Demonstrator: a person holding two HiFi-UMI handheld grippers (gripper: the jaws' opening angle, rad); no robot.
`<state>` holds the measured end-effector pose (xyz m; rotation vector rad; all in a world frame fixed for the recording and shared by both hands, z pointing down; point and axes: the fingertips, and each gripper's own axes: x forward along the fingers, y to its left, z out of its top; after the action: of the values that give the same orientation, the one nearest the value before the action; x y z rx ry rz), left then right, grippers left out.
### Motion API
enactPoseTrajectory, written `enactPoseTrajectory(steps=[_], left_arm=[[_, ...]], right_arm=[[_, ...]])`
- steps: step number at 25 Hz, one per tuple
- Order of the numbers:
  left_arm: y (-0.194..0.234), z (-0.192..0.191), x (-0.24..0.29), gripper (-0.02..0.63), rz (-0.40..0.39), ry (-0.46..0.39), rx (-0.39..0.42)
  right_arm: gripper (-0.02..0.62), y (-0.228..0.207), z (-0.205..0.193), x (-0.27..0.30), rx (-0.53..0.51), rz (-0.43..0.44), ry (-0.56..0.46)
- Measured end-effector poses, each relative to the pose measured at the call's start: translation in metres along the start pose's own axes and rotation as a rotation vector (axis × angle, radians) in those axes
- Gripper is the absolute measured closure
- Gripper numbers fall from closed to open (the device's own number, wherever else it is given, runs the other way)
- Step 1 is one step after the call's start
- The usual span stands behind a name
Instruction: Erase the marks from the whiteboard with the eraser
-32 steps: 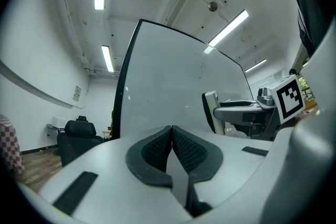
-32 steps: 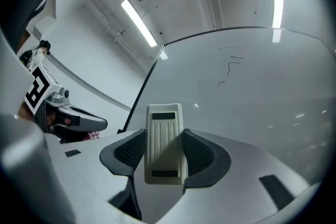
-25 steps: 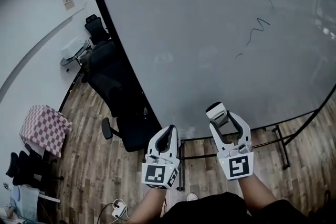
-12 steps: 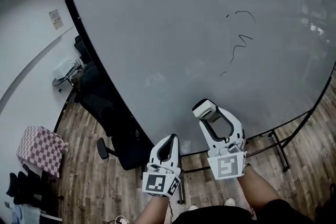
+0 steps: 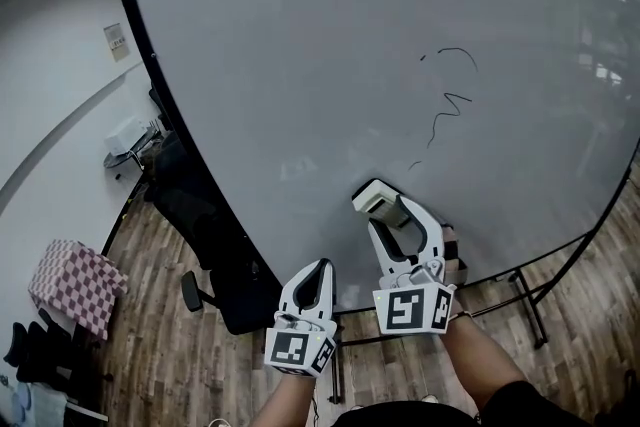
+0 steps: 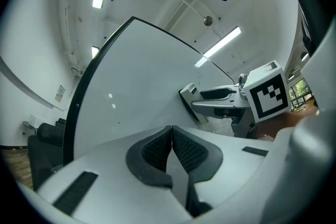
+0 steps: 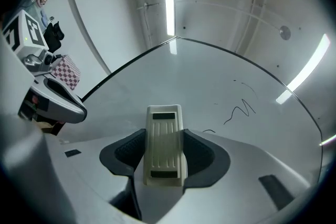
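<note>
Head view: the whiteboard (image 5: 300, 65) fills the upper frame. Its marks (image 5: 445, 115), a short arc, a zigzag and a small dash, sit right of centre. The right hand-held gripper (image 5: 392, 215) is raised at the board's lower middle, clamped on the eraser (image 5: 374, 198). From the eraser the marks lie at about 1 o'clock, some way off. The left hand-held gripper (image 5: 320, 267) hangs lower, at 7 o'clock from the right one and farther from the marks, so the right arm is the nearer one.

Left gripper view: its jaws are pressed together with nothing between them. The right hand-held gripper shows at 2 o'clock, with the eraser's end close to the board face; contact cannot be told.

Right gripper view: the jaws grip the eraser by its long sides, and its long axis runs along them toward 12 o'clock. The marks stand at 1 to 2 o'clock beyond its tip, so the wipe likely calls for a reach up and to the right.
</note>
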<state>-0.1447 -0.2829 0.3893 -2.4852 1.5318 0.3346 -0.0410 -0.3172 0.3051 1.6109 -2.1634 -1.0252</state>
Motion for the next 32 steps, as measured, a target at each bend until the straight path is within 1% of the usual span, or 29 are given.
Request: enactPoseTrajectory(steps=[3,9,12,16,22,26,30,32], left_arm=[[-0.005,-0.001,0.005,0.586,-0.004,0.005,-0.006],[-0.012,0.0,0.008,0.586,0.005,0.002,0.011],[-0.017,-0.001,0.01,0.586,0.004,0.002,0.0],[-0.024,-0.005,0.018,0.586,0.001,0.003,-0.027],[-0.032,0.001,0.029,0.586,-0.009,-0.016,-0.021],[-0.034,0.006,0.035,0.586,-0.009,-0.034,-0.011],[-0.04,0.013,0.039,0.586,-0.042,-0.042,-0.003],[-0.041,0.014,0.04,0.586,-0.042,-0.045,-0.002]], right_arm=[[0.351,-0.002,-0.001,0.002,-0.007,0.005,0.005],[0.35,-0.01,0.001,0.002,-0.048,0.034,-0.005],[0.348,-0.017,0.004,0.002,-0.078,0.022,-0.006],[0.348,-0.028,0.002,0.003,-0.075,0.01,-0.007],[0.348,-0.045,0.006,0.002,-0.057,0.003,-0.028],[0.347,-0.057,0.008,0.003,-0.059,-0.025,-0.042],[0.347,-0.072,0.012,0.004,-0.068,-0.047,-0.048],[0.347,-0.078,0.015,0.005,-0.078,-0.05,-0.047]])
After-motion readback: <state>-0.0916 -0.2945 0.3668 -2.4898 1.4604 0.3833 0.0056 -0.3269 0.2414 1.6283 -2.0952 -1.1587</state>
